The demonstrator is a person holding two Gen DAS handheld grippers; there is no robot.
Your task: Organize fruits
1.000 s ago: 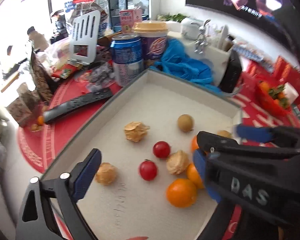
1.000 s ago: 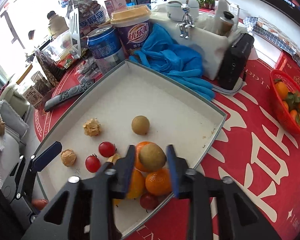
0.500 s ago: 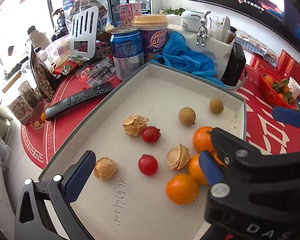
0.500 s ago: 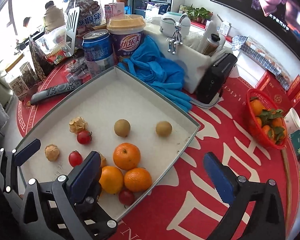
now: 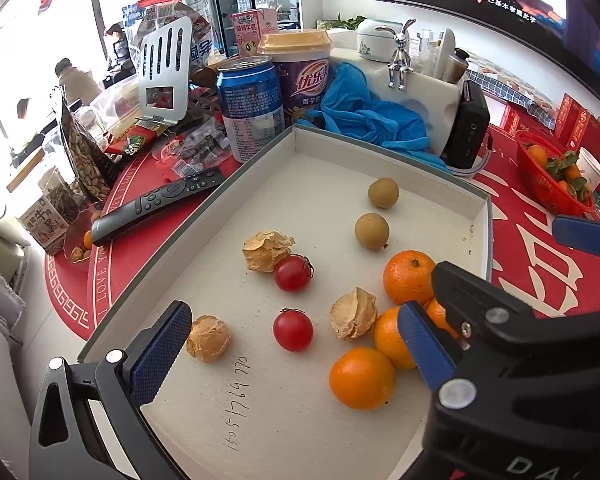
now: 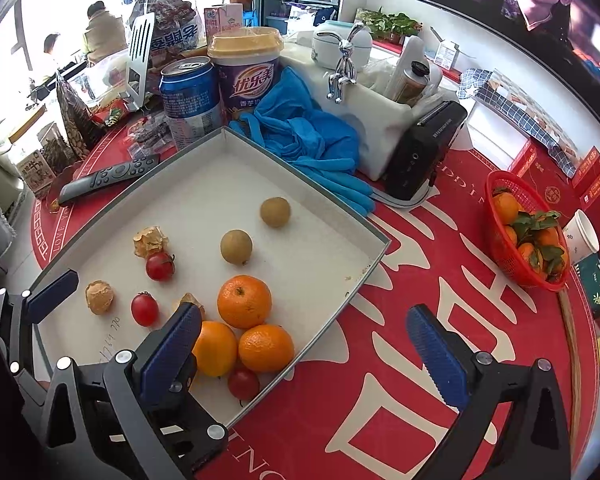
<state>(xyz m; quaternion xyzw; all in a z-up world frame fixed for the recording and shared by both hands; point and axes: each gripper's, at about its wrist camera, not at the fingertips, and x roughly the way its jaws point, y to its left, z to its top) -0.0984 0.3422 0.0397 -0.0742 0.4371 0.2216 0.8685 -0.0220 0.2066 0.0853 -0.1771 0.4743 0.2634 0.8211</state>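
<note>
The fruits lie in a shallow white cardboard tray with a grey rim [image 6: 374, 258], which stands on a round red table mat with white characters [image 6: 440, 296]. In the right wrist view, three round oranges [image 6: 244, 301] touch each other at about 5 o'clock in the tray, and one small red cherry tomato [image 6: 243, 383] lies just below them, near the tray's rim. Two round brown longans [image 6: 236, 246] lie near the middle, well apart from each other. Toward 9 o'clock there are two more red cherry tomatoes [image 6: 144, 309] and dry papery husk fruits [image 6: 99, 297]; one husk fruit touches the upper tomato.

The right gripper [image 6: 304, 332] has its blue pads wide apart, with nothing between them; its left pad hangs over the oranges and its right pad over the red mat outside the tray. In the left wrist view, the left gripper [image 5: 296, 348] also stands open and empty, above the tomatoes and husk fruits.

At 12 o'clock beyond the tray lies a crumpled blue cloth [image 6: 308, 140], with a blue drink can [image 6: 190, 102] and a purple cup with a yellow lid [image 6: 246, 70] at 11 o'clock. A black remote control [image 6: 108, 178] lies at 10 o'clock, and a red plastic basket of oranges with leaves [image 6: 524, 232] stands at 3 o'clock.
</note>
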